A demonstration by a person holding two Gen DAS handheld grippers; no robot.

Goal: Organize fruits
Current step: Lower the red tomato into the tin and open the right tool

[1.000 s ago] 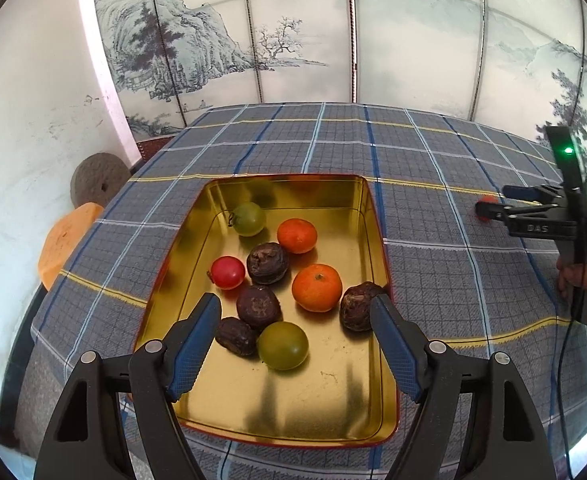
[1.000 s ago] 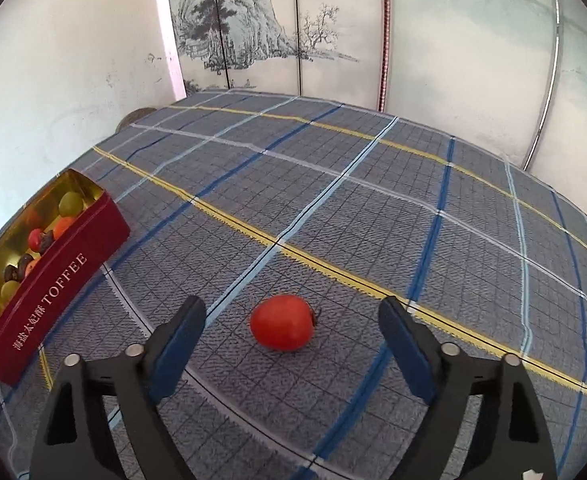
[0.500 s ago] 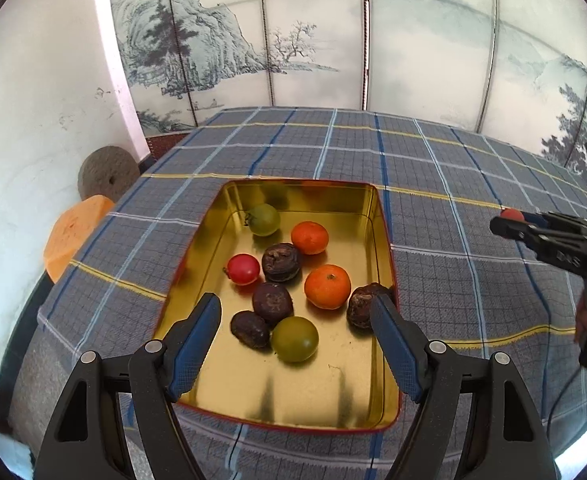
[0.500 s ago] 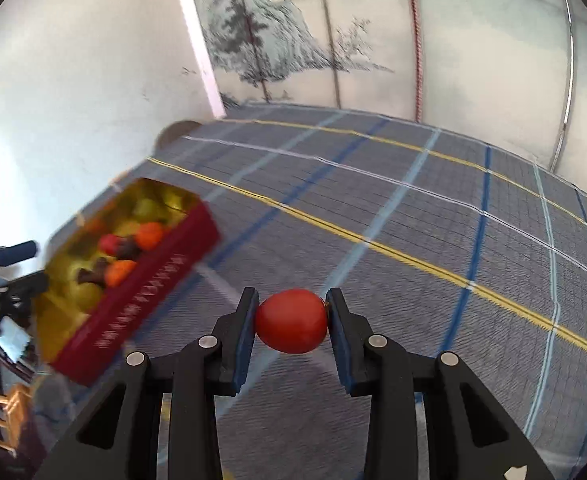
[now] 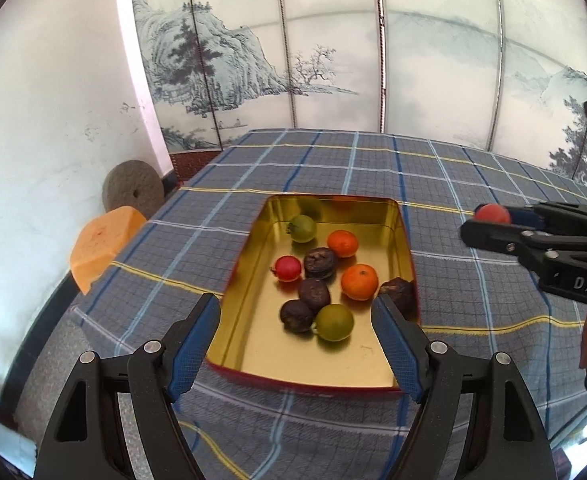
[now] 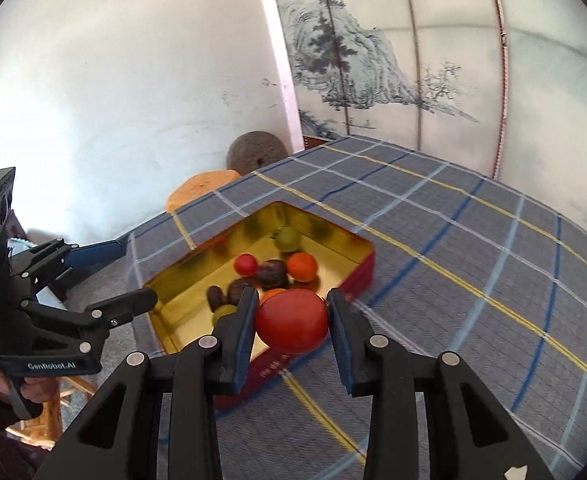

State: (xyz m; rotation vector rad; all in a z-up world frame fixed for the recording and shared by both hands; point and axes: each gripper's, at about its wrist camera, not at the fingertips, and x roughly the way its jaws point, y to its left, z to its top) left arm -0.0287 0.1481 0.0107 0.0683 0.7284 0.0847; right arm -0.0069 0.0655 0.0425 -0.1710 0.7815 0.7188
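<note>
Round red tomato [image 6: 292, 326]: clamped between the two blue-padded fingers [image 6: 239, 332] of the right gripper [image 6: 291, 330], lifted clear of the table, just short of the near red wall of the tin and roughly level with its rim. Also visible in the left wrist view, pinched at the fingertips, to the right of the tin and apart from it.

Rectangular gold-lined tin tray with red outer walls [image 5: 407, 256]: resting on the table covered by a blue-grey plaid cloth [image 5: 317, 164]. Contents: two orange mandarins [image 5: 359, 281], one small red fruit [image 5: 287, 268], two green round fruits [image 5: 335, 322], four dark wrinkled fruits [image 5: 320, 263]. Fruit clustered in the far and middle part; near part of the gold floor bare.

Left gripper [image 5: 297, 344]: fingers spread wide, gripping nothing, hovering above the near end of the tin.

Step in hand, by judgement: transport of the tomato toward the tin, release not yet made.

Next move, by judgement:
- Carry forward over the red wall until fully above the gold floor.
- Aim for a bare patch, not the cluster.
- Lower close to the floor before parting the fingers; a round fruit likely to roll and knock the others.
- Keep clear of the left gripper, which occupies the near end.

Beyond the table: grey stone disc [image 5: 133, 190] and orange cushion-like object [image 5: 101, 240] against the white wall.
</note>
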